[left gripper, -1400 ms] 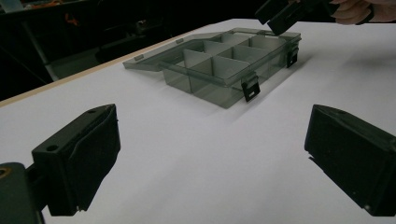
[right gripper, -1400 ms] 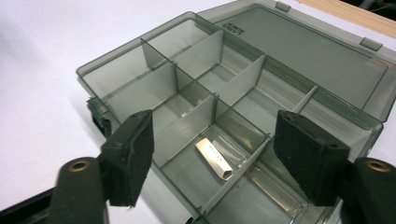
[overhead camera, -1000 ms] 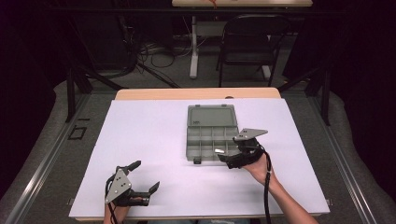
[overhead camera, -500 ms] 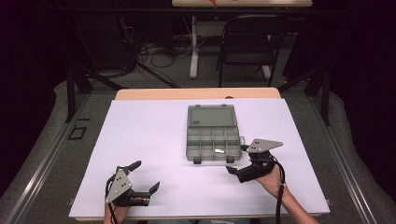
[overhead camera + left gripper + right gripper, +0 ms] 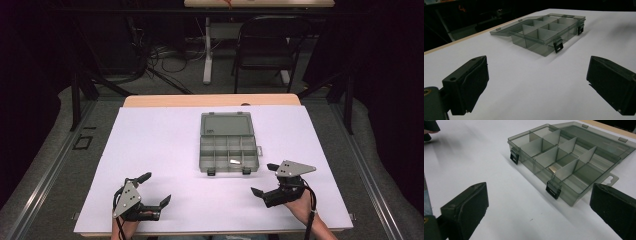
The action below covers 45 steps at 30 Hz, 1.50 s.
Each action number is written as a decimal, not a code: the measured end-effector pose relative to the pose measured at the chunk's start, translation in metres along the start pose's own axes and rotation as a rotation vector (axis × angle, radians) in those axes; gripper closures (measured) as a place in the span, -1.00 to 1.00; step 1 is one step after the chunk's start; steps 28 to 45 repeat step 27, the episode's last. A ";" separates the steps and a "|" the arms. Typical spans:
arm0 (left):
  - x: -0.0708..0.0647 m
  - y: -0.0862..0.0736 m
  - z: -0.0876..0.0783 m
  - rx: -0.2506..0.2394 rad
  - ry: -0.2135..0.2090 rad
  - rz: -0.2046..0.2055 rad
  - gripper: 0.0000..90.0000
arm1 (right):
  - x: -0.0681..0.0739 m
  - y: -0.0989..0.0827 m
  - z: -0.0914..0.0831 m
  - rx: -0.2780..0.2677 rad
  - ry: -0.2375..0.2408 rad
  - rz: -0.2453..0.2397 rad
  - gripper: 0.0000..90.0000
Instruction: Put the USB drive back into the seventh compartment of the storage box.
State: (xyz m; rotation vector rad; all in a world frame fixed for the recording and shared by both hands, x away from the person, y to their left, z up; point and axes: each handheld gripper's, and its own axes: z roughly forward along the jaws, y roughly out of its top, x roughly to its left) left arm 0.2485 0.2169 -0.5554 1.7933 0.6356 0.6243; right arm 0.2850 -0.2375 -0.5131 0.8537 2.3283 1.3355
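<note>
My left gripper [image 5: 155,191] lower left, jaws spread, empty. My right gripper [image 5: 264,181] lower right, spread, empty. Organizer box [image 5: 228,145] centre, lid open, small pale piece [image 5: 233,161] inside.

Small pale item in organizer box [image 5: 228,145] – too small to identify.
My forearms cut off at bottom edge; other gripper [image 5: 430,128] blurred, cropped at the corner.

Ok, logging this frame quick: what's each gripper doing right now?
Left gripper: open, holding nothing.
Right gripper: open, holding nothing, just short of the translucent grey plastic compartment box.
</note>
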 end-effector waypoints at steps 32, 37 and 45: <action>0.001 -0.001 0.000 -0.002 -0.004 -0.018 -0.92 | 0.005 -0.035 -0.013 -0.068 -0.044 0.018 -1.00; 0.001 -0.001 0.000 -0.002 -0.004 -0.018 -0.92 | 0.005 -0.035 -0.013 -0.068 -0.044 0.018 -1.00; 0.001 -0.001 0.000 -0.002 -0.004 -0.018 -0.92 | 0.005 -0.035 -0.013 -0.068 -0.044 0.018 -1.00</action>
